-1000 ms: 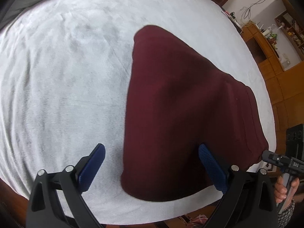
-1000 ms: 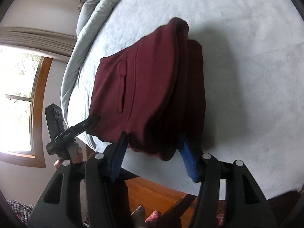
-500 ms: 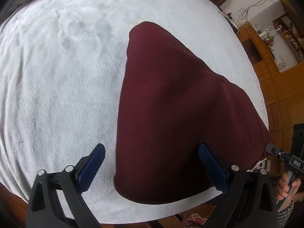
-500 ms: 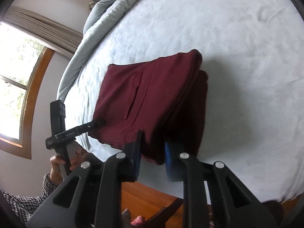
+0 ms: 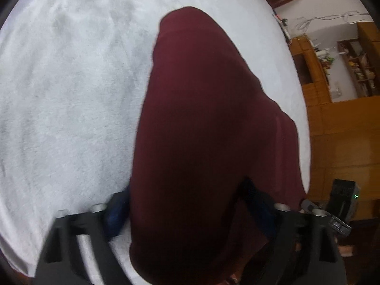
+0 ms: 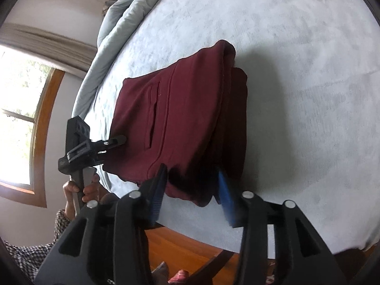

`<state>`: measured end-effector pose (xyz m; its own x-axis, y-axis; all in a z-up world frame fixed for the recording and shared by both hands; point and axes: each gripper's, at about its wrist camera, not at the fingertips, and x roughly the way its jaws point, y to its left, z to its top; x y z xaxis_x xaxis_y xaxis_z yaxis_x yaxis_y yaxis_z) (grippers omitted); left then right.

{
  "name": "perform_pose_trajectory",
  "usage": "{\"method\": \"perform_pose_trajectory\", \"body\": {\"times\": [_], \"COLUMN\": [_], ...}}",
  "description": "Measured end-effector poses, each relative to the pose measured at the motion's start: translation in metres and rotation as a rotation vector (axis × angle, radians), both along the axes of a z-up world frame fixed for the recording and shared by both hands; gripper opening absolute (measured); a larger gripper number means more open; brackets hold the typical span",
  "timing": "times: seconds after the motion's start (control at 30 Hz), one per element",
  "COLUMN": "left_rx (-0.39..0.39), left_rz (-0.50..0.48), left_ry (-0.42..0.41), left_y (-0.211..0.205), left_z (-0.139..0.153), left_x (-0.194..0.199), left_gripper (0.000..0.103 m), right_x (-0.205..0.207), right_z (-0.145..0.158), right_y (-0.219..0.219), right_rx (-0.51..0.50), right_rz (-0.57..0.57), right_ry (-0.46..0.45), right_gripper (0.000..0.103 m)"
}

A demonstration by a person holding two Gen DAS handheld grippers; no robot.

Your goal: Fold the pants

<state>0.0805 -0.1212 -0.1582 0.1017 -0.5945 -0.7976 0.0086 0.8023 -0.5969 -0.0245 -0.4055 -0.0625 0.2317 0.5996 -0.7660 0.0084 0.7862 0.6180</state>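
Observation:
The maroon pants (image 5: pixel 204 128) lie folded into a thick block near the front edge of the white bed (image 5: pixel 66 99). In the left wrist view my left gripper (image 5: pixel 185 204) is open, its blue fingers on either side of the near end of the pants. The right wrist view shows the pants (image 6: pixel 185 118) with a pocket slit on top and layers stacked at the right. My right gripper (image 6: pixel 190 190) is open around the pants' near corner. The left gripper (image 6: pixel 116 141) touches the pants' left edge there.
A grey duvet (image 6: pixel 123 21) is bunched at the far side of the bed. A window with a wooden frame (image 6: pixel 35 123) is at left. Wooden cabinets and shelves (image 5: pixel 337 76) stand beyond the bed's right side. Wooden floor (image 6: pixel 185 244) lies below the front edge.
My left gripper moved forward so the pants now sit between its fingers. My right gripper, nearly shut on the pants' corner half a second ago, has opened wide again.

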Motion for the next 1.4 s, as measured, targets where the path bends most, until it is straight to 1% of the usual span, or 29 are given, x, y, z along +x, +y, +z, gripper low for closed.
{"method": "perform_pose_trajectory", "body": {"times": [0.07,0.1,0.17,0.23,0.3,0.37,0.4,0.47,0.5,0.53,0.57,0.6,0.63,0.67,0.7,0.73,0.77,0.8,0.83,0.9,0.97,1.03,1.2,1.23,1.27,1.33,1.4], "left_rx": [0.046,0.062,0.057,0.051,0.075,0.115,0.106,0.095,0.102,0.109,0.114,0.127,0.138,0.15,0.16,0.159,0.151,0.133,0.129,0.149,0.141,0.113,0.057,0.046,0.038,0.009,-0.012], "left_rz": [-0.018,-0.02,0.008,0.025,0.017,0.009,0.021,0.014,-0.001,-0.002,-0.001,-0.008,-0.012,-0.017,-0.02,-0.02,-0.02,-0.017,-0.014,-0.004,0.003,-0.003,-0.061,-0.07,-0.076,-0.087,-0.091], "left_ry": [-0.021,-0.034,-0.04,-0.057,-0.061,-0.047,-0.039,-0.048,-0.059,-0.06,-0.055,-0.054,-0.062,-0.074,-0.086,-0.089,-0.086,-0.077,-0.067,-0.038,-0.022,-0.014,-0.008,-0.005,0.0,0.011,0.018], "left_y": [-0.003,-0.005,-0.001,0.002,0.0,-0.003,-0.002,-0.002,-0.004,-0.003,-0.005,-0.006,-0.009,-0.007,-0.008,-0.006,-0.005,-0.004,-0.003,0.002,0.002,0.0,-0.008,-0.012,-0.006,-0.013,-0.011], "left_z": [0.002,0.004,0.011,0.022,0.02,0.003,-0.005,-0.001,0.003,0.005,0.008,0.012,0.014,0.017,0.021,0.024,0.024,0.025,0.023,0.017,0.012,0.01,0.002,0.001,-0.002,-0.002,-0.006], "left_x": [-0.002,-0.004,-0.007,-0.015,-0.017,-0.016,-0.015,-0.015,-0.015,-0.016,-0.016,-0.016,-0.016,-0.013,-0.01,-0.011,-0.009,-0.006,-0.005,0.006,0.01,0.015,0.019,0.023,0.021,0.027,0.03], "left_gripper": [0.068,0.064,0.048,0.045,0.045,0.05,0.051,0.054,0.057,0.062,0.071,0.075,0.079,0.085,0.087,0.09,0.095,0.097,0.098,0.098,0.098,0.099,0.099,0.099,0.099,0.099,0.099], "right_x": [0.0,0.0,0.001,0.001,0.002,0.004,0.004,0.003,0.004,0.007,0.008,0.007,0.008,0.009,0.01,0.011,0.014,0.017,0.021,0.028,0.034,0.04,0.05,0.052,0.052,0.054,0.056], "right_z": [-0.003,-0.005,-0.008,-0.008,-0.011,-0.018,-0.022,-0.021,-0.018,-0.015,-0.011,-0.008,-0.004,0.002,0.007,0.01,0.013,0.014,0.013,0.007,-0.002,-0.012,-0.039,-0.046,-0.049,-0.057,-0.062], "right_y": [-0.001,0.001,0.005,0.008,0.01,0.013,0.014,0.014,0.015,0.018,0.017,0.016,0.016,0.014,0.012,0.009,0.006,0.002,-0.001,-0.005,-0.009,-0.013,-0.018,-0.019,-0.021,-0.019,-0.016], "right_rx": [0.011,0.021,0.033,0.032,0.012,0.012,0.017,0.012,0.005,-0.002,-0.012,-0.023,-0.032,-0.039,-0.04,-0.038,-0.032,-0.034,-0.037,-0.033,-0.024,0.002,0.071,0.098,0.12,0.151,0.161], "right_rz": [-0.004,-0.004,-0.006,-0.003,-0.004,-0.002,0.0,-0.004,0.003,0.007,0.009,0.011,0.015,0.016,0.011,0.008,0.003,-0.004,-0.01,-0.013,-0.021,-0.028,-0.047,-0.05,-0.05,-0.048,-0.036], "right_ry": [0.007,0.016,0.032,0.038,0.05,0.061,0.068,0.057,0.052,0.048,0.043,0.036,0.024,0.005,-0.01,-0.018,-0.025,-0.029,-0.033,-0.028,-0.013,0.01,0.07,0.086,0.095,0.115,0.125], "right_gripper": [0.043,0.043,0.043,0.044,0.044,0.046,0.046,0.046,0.049,0.051,0.057,0.061,0.063,0.069,0.073,0.076,0.082,0.086,0.087,0.09,0.09,0.09,0.09,0.09,0.09,0.09,0.091]}}
